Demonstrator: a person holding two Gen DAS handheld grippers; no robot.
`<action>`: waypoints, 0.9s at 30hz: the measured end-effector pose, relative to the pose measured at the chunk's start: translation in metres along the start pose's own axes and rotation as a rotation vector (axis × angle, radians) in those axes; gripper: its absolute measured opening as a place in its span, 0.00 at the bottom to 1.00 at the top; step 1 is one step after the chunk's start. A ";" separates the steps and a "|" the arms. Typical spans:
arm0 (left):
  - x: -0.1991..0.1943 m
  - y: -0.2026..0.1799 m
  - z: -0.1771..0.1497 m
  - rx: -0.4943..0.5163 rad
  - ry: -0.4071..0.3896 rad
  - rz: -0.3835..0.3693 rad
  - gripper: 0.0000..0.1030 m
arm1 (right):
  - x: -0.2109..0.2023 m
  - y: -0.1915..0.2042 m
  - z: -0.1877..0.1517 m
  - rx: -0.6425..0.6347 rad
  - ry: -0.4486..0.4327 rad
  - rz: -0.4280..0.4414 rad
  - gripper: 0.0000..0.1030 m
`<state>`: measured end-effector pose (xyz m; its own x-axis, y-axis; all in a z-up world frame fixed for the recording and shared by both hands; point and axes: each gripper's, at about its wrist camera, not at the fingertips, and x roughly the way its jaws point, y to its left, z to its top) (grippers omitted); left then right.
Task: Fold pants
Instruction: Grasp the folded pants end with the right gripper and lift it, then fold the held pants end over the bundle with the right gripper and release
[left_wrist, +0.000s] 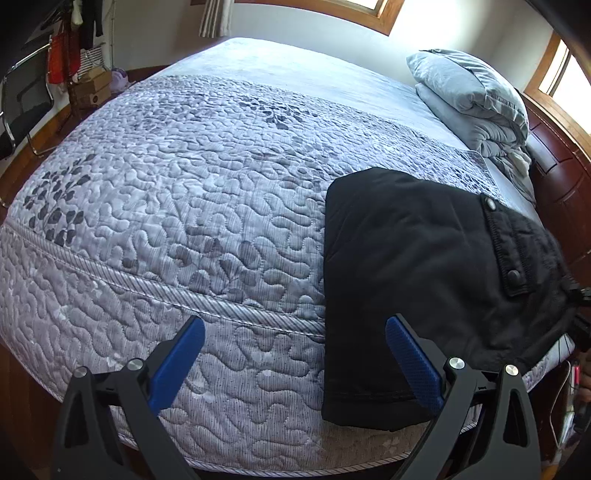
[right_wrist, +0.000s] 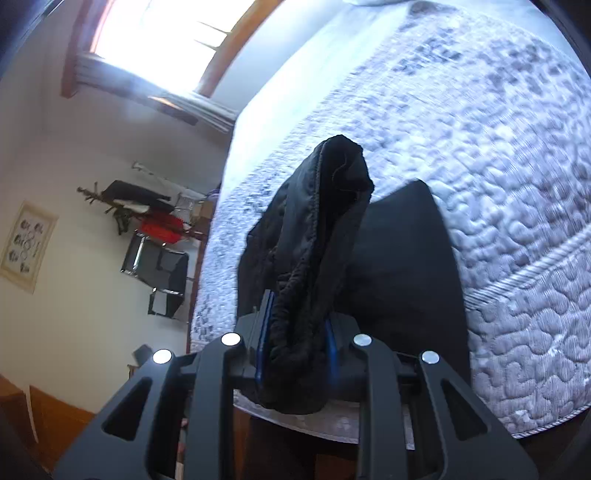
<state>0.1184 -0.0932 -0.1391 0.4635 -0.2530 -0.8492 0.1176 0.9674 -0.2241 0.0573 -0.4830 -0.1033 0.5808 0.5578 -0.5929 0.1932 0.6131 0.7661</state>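
Black pants (left_wrist: 417, 266) lie folded on the near right part of the quilted bed (left_wrist: 184, 177), their waistband with two snap buttons toward the right edge. My left gripper (left_wrist: 295, 347) hangs open over the bed's front edge, just left of the pants, with nothing between its blue pads (left_wrist: 413, 365). In the right wrist view, my right gripper (right_wrist: 295, 332) is shut on a bunched end of the pants (right_wrist: 317, 229), which rises in a thick fold between the fingers. The rest of the pants (right_wrist: 402, 258) lies flat on the bed beyond.
A folded grey duvet (left_wrist: 476, 99) sits at the bed's far right by the dark wooden headboard (left_wrist: 561, 177). A chair (left_wrist: 22, 110), boxes and hanging clothes stand on the floor at the left. Windows line the far wall.
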 end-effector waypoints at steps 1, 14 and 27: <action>0.000 -0.002 0.000 0.004 0.001 0.001 0.96 | -0.001 -0.015 -0.002 0.022 0.004 -0.005 0.23; 0.002 -0.013 -0.001 0.042 0.018 -0.001 0.96 | 0.012 -0.079 -0.021 0.119 0.045 0.010 0.58; 0.004 -0.025 -0.008 0.059 0.024 -0.021 0.96 | -0.005 -0.078 -0.047 0.073 0.077 -0.073 0.36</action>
<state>0.1101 -0.1184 -0.1404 0.4391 -0.2726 -0.8561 0.1788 0.9603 -0.2141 0.0024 -0.5074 -0.1720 0.5011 0.5566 -0.6627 0.2910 0.6128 0.7347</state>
